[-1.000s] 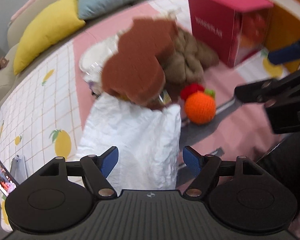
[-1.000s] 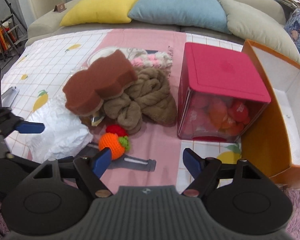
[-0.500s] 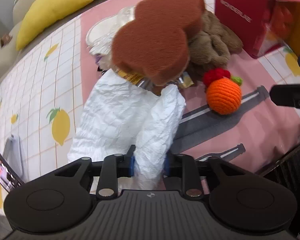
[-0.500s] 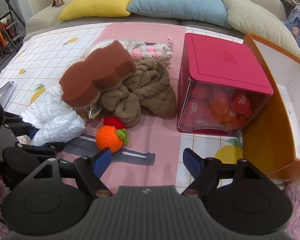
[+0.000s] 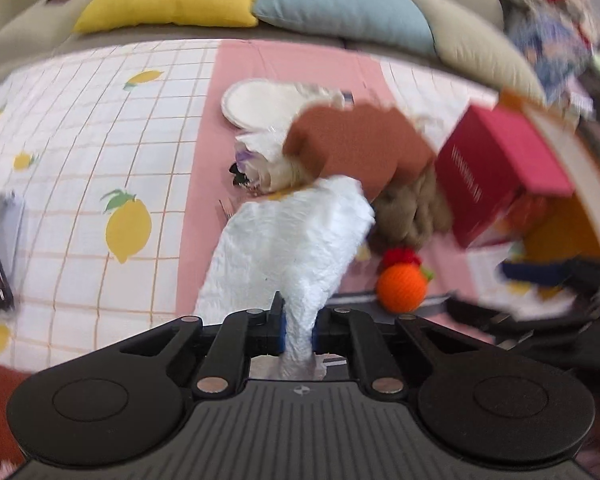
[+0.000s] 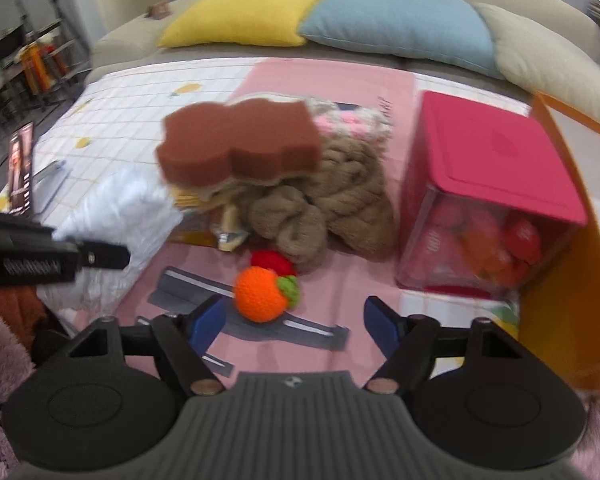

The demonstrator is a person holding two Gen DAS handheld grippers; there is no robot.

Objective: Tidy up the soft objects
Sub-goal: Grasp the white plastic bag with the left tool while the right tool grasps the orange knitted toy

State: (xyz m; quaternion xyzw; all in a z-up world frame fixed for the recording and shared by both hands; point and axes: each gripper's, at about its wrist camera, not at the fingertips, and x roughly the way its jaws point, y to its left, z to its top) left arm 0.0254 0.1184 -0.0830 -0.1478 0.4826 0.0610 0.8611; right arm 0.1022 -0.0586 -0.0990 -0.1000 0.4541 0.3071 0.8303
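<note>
My left gripper (image 5: 298,328) is closing, and its pads press on a tail of the white crinkled cloth (image 5: 296,240), which stretches from them up toward the pile. A brown flower-shaped sponge (image 5: 360,148) lies on top of that pile, above tan yarn (image 6: 332,200). An orange knitted ball (image 6: 262,294) rests on the pink mat beside a small red knitted piece (image 6: 272,262). My right gripper (image 6: 294,318) hovers just before the ball, jaws wide and closing slightly, nothing between the pads. The left gripper (image 6: 100,258) shows at the left of the right wrist view.
A pink-lidded clear box (image 6: 492,152) holding red and orange items stands right of the pile, with an open orange box (image 6: 572,280) beyond it. Yellow, blue and beige pillows line the sofa behind. A phone (image 6: 20,168) lies at the far left.
My left gripper went from open over the white cloth to shut on it, then rose and rolled, pulling the cloth taut. The right gripper barely moved.
</note>
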